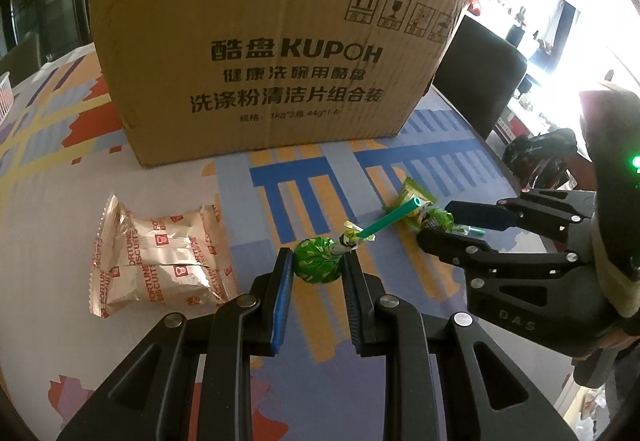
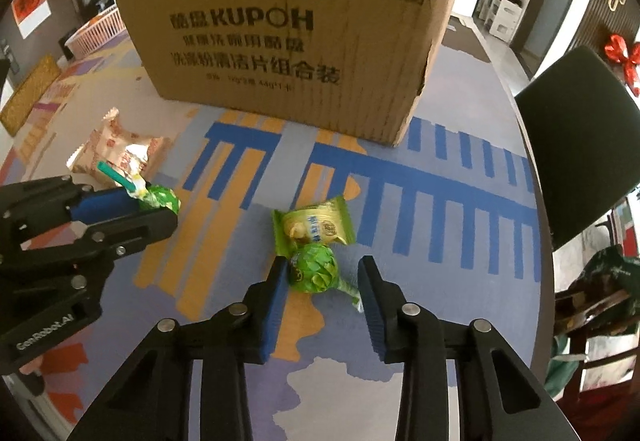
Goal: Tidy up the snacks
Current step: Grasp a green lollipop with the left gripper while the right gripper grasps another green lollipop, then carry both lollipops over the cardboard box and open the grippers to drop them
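- Four snacks lie on the counter (image 1: 48, 177) before the box (image 1: 276, 53); whether any are inside it cannot be seen, so most of the sorting looks undone.
- Far left, the biscuit packs (image 1: 160, 261) rest flat, untouched and well apart from either claw.
- Next, the left claw (image 1: 318, 269) has its pads touching either side of a green lollipop (image 1: 318, 260), closed on the head, stick pointing away toward the box. It seems just clear of the counter; I cannot be sure.
- Further right, the right claw (image 2: 324, 277) stands open around a second lollipop (image 2: 314, 268) lying on the counter, one pad just touching it, the other apart.
- Just behind that one sits a green packet (image 2: 314, 227), touching it.
- Left to do, by my judgement: carry the held lollipop to the box, close on the second, then fetch packet and biscuits.
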Demonstrator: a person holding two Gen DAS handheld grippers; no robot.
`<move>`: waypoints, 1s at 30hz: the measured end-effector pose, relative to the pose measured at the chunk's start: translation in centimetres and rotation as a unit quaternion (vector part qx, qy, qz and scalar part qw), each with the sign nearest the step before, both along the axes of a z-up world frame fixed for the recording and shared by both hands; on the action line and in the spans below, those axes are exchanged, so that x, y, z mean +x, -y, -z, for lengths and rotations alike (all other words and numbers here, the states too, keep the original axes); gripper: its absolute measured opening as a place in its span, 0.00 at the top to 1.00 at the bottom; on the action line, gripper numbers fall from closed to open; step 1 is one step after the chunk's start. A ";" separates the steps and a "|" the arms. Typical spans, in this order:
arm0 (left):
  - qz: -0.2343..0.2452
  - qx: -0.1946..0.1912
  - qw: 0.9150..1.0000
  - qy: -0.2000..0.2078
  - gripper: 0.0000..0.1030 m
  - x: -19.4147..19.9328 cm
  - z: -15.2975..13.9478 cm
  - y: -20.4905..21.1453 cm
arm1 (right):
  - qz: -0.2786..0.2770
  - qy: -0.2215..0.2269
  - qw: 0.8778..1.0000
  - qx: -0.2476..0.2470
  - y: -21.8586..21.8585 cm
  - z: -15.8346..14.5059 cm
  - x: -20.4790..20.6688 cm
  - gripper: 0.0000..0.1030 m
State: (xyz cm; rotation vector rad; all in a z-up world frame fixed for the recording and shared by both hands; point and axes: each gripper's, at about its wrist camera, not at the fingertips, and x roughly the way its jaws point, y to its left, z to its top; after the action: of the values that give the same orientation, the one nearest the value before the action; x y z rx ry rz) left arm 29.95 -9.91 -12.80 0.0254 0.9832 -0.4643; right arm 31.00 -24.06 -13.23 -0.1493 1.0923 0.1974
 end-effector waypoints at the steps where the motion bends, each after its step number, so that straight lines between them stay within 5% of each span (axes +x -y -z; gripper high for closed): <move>1: 0.000 0.000 1.000 0.001 0.76 0.0 -0.1 0.1 | 0.000 0.002 1.000 -0.001 0.0 0.0 0.0 0.70; 12: -0.007 -0.003 1.000 0.020 0.76 -1.0 -2.3 -0.7 | 0.022 0.033 0.999 0.013 0.3 -1.8 -1.7 0.74; 30: -0.020 -0.015 0.994 0.109 0.76 -0.2 -10.3 -1.6 | 0.033 0.140 0.988 0.062 -0.6 -10.5 -2.0 0.74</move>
State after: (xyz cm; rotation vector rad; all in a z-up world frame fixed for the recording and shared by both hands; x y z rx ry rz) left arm 29.74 -8.32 -2.48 0.0286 0.7617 -0.4304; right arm 29.01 -23.50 -2.73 -0.0265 0.8023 0.1781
